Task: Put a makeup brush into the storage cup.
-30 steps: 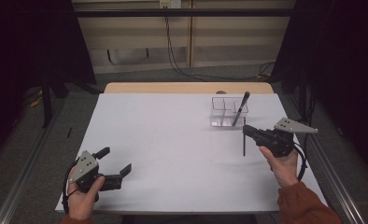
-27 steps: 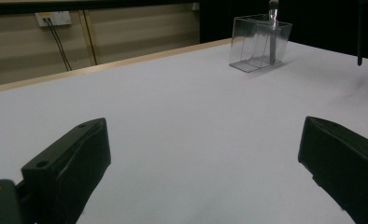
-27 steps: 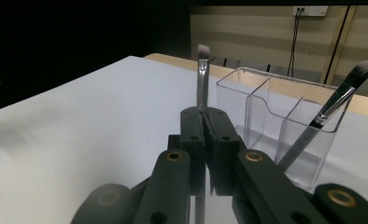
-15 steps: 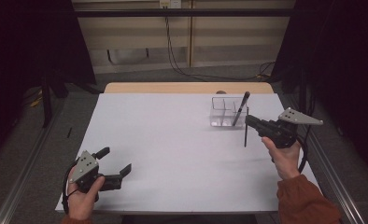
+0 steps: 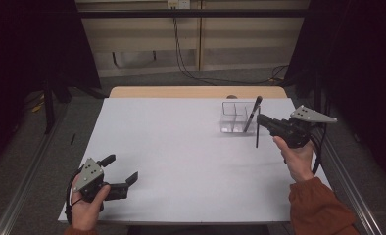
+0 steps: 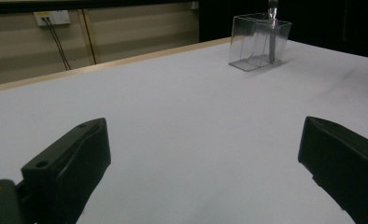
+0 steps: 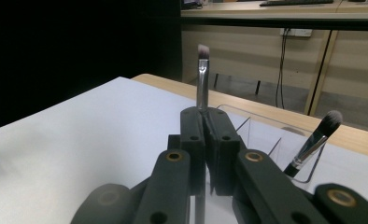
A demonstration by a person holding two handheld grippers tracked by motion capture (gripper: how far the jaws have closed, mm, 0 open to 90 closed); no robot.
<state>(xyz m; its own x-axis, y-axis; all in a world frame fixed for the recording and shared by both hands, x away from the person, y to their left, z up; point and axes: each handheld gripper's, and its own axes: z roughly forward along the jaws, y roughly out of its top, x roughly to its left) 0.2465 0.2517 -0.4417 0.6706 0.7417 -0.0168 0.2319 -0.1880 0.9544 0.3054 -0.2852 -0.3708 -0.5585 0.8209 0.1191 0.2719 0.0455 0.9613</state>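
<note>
Right gripper [image 5: 260,120], right of frame centre, clamped on slim dark makeup brush [image 5: 257,137], beside clear plastic divided organizer [image 5: 232,116]. Keep upright, lower into free compartment. Left gripper [image 5: 120,169] open, lower left.

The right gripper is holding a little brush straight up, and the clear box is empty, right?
Not quite. The clear box is not empty: the right gripper view shows another brush leaning in it. The right gripper does hold a little brush upright.

No readable text, label, brand, number or sign anywhere; none on table, clear organiser, brushes, grippers or back wall.
</note>
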